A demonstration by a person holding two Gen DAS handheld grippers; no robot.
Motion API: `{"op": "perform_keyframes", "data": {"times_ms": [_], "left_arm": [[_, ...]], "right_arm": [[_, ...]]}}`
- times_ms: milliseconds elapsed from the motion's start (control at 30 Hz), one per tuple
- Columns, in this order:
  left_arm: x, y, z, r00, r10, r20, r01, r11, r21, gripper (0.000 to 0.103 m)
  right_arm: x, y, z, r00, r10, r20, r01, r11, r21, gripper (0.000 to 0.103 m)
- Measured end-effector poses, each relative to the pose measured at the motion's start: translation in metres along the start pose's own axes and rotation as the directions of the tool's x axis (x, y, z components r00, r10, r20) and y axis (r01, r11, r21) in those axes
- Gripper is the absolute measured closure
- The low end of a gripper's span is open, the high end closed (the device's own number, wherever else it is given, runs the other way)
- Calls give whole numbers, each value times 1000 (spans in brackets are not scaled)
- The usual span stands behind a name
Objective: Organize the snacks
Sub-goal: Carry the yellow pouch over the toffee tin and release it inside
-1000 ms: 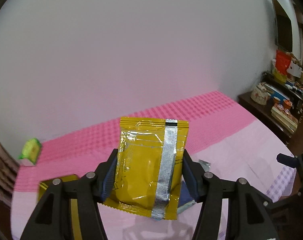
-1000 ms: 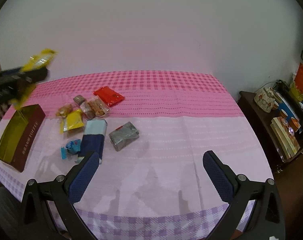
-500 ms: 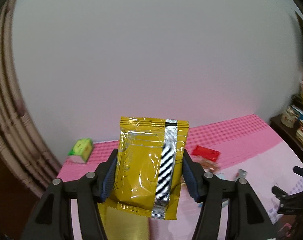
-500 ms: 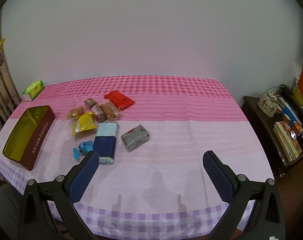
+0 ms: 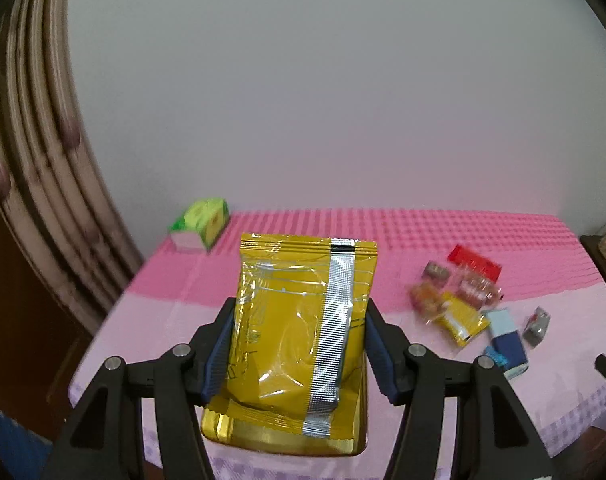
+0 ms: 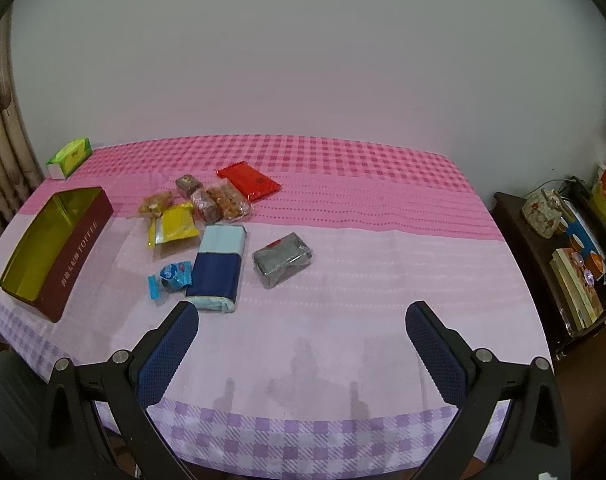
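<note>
- Currently the left tool (image 5: 299, 344) clamps the yellow pouch (image 5: 299, 320) by its side edges, directly above the open tin (image 5: 287, 438).
- Light, crinkly, slippery film, likely; edges grip best.
- Right tool (image 6: 303, 344) gapes empty, snacks ahead-left.

Tablecloth (image 6: 363, 280): pink check at the far end, pale pink middle, lilac check at the near edge. Held pouch (image 5: 299, 332): mustard yellow, silver ribbed seam strip with a black band at the top. Tin (image 6: 83, 248): maroon outside with pale lettering, gold inside. Loose snacks: red packet (image 6: 249, 180); small yellow pouch (image 6: 173, 226); pack half light blue, half navy (image 6: 219, 264); grey-silver packet (image 6: 281, 258); blue wrapped sweet (image 6: 171, 276); clear packs with orange-brown contents, possibly biscuits (image 6: 219, 200). Green carton (image 6: 69, 157). Gripper pads (image 6: 167, 356): navy, on black frames.
</note>
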State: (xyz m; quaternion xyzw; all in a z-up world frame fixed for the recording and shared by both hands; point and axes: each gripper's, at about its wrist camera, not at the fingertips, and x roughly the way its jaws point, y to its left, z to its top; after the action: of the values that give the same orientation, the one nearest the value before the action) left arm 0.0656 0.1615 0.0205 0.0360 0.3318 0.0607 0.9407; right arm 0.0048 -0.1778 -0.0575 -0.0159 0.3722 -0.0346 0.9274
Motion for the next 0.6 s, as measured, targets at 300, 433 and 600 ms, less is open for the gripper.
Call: {"op": "perform_keyframes", "data": {"times_ms": [300, 433, 600], "left_arm": [[70, 14, -43, 990, 18, -142, -26, 998, -55, 43], [93, 18, -55, 984, 32, -175, -44, 997, -65, 43], [118, 22, -69, 975, 38, -219, -55, 996, -72, 43]], "right_arm": [[19, -1, -5, 999, -11, -40, 11, 1000, -11, 0], [30, -3, -9, 998, -18, -67, 17, 1000, -12, 0], [41, 0, -13, 996, -26, -88, 24, 1000, -19, 0]]}}
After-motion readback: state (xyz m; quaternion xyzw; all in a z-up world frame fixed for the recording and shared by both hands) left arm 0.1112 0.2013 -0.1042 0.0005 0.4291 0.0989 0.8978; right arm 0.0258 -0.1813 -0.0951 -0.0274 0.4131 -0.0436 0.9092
